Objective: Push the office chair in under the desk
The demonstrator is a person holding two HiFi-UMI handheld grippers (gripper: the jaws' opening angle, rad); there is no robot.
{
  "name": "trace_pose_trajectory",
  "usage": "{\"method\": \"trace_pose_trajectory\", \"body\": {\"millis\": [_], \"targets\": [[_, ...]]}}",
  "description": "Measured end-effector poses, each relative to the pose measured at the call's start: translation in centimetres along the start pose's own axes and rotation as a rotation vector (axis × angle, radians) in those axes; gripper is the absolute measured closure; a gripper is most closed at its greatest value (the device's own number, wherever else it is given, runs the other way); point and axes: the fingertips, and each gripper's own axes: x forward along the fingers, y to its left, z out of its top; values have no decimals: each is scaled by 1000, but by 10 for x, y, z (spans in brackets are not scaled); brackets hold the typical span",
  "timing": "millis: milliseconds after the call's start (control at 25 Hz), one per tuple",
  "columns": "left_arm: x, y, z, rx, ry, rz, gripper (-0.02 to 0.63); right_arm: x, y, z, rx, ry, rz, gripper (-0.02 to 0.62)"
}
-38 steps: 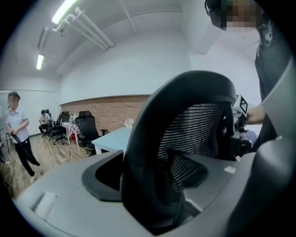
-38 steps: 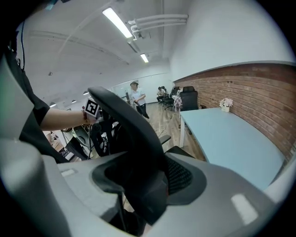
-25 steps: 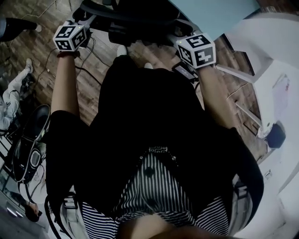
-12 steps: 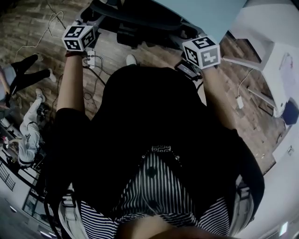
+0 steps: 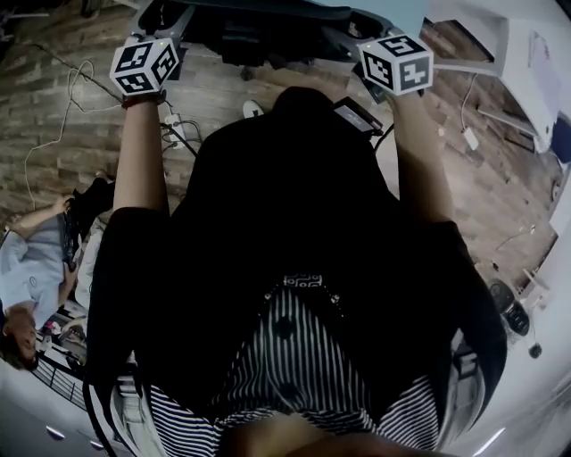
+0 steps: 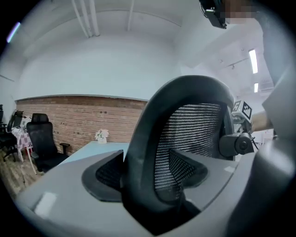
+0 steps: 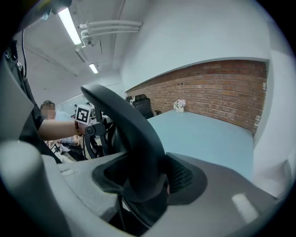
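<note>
The black office chair (image 5: 259,27) stands at the top of the head view, partly under the light blue desk (image 5: 393,9). In the left gripper view, my left gripper (image 6: 148,172) is shut on the curved frame of the chair's mesh backrest (image 6: 194,134), with a pad on either side. My right gripper (image 7: 143,178) is shut on the other side of the same backrest frame (image 7: 134,134), and the desk top (image 7: 208,134) stretches out beyond it. Both marker cubes (image 5: 143,64) (image 5: 397,62) sit level at the chair's back. My torso hides the floor below.
A power strip with cables (image 5: 174,129) lies on the wooden floor beside the chair. A person (image 5: 36,268) sits at the lower left. A white table (image 5: 526,54) stands at the right. On the desk is a small flower pot (image 7: 179,105). Another black chair (image 6: 41,139) stands by the brick wall.
Both grippers and the chair have moved forward toward the desk. The chair now sits higher in the head view and further under the desk's edge. The grips are unchanged.
</note>
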Motion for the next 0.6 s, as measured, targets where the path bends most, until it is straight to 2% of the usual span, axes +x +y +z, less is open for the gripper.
{"method": "trace_pose_trajectory", "body": {"millis": [160,600], "targets": [[22,31,2,-15,-29,7,310,25,-8,18,20,-15,-27,365],[70,47,16,-18,3,-11,310,39,-39,37,56,-44,-36,365]]}}
